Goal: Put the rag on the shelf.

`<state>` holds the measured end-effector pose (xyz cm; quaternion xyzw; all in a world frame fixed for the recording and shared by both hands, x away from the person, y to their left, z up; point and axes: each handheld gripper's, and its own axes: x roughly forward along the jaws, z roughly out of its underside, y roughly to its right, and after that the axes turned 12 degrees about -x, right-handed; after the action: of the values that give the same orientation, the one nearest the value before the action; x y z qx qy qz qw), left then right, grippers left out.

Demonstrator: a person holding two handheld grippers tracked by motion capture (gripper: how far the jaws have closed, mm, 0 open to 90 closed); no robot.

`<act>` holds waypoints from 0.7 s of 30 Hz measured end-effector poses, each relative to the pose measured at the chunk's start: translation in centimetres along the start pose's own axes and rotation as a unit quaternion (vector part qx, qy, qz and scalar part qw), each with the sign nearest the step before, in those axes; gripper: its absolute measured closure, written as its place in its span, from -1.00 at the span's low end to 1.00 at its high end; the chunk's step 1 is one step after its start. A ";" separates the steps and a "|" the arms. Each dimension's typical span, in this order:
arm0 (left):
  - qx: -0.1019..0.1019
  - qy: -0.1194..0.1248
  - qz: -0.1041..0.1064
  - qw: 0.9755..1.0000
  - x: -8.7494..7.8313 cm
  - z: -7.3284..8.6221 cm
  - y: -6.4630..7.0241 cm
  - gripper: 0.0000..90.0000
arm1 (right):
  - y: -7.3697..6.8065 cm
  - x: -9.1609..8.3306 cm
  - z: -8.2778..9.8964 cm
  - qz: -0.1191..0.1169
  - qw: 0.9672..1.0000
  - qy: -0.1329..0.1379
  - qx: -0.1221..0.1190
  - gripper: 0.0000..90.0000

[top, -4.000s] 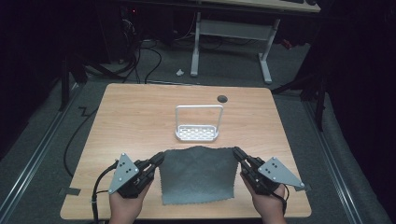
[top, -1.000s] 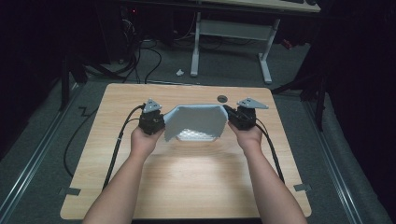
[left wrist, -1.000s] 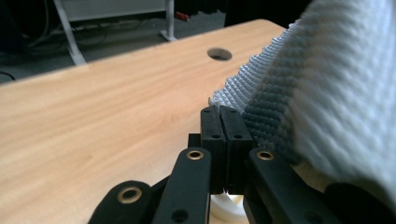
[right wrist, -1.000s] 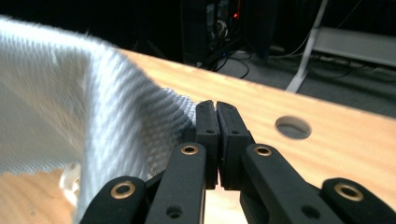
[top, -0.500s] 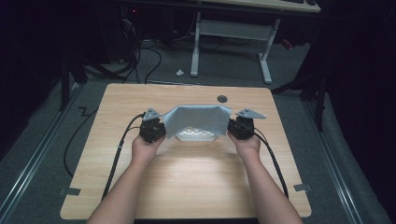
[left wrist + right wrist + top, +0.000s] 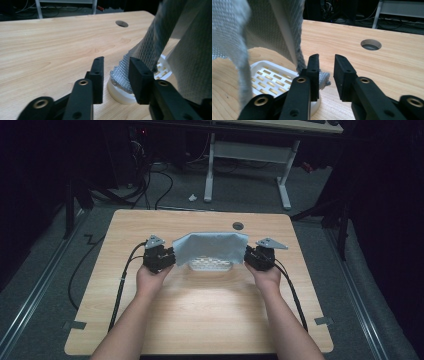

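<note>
A grey waffle-weave cloth (image 6: 210, 247) hangs draped over the upright handle of a white slotted basket (image 6: 210, 266) at the middle of the wooden table. My left gripper (image 6: 170, 258) stands at the cloth's left edge and my right gripper (image 6: 248, 256) at its right edge. In the left gripper view the gripper (image 6: 116, 67) is open, with a cloth (image 6: 150, 47) corner lying loose in the gap on the basket rim (image 6: 120, 96). In the right gripper view the gripper (image 6: 325, 66) is open too. There the cloth (image 6: 232, 32) hangs past the white handle (image 6: 284, 27) above the basket floor (image 6: 269, 75).
A round cable hole (image 6: 238, 226) lies in the table just behind the basket. Black cables (image 6: 122, 280) trail from both grippers toward the front edge. Bare wood (image 6: 210, 315) spreads between the forearms. A white desk frame (image 6: 210, 165) stands on the floor beyond the table.
The cloth, flat at the table's front four seconds ago, was lifted and carried back over the basket. In the last second both hands sank slightly and the cloth settled on the handle.
</note>
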<state>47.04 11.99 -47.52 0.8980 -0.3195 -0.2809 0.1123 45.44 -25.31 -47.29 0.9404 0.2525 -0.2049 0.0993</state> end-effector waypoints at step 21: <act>0.003 0.030 -0.061 0.998 -3.1 -1.2 -2.2 0.15 | 1.9 -1.7 -0.8 0.022 1.000 0.012 -0.002 0.60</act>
<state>46.90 15.71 -46.01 0.9242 -0.2612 -0.2593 0.1016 45.31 -27.42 -45.69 0.9480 0.2333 -0.1906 0.1025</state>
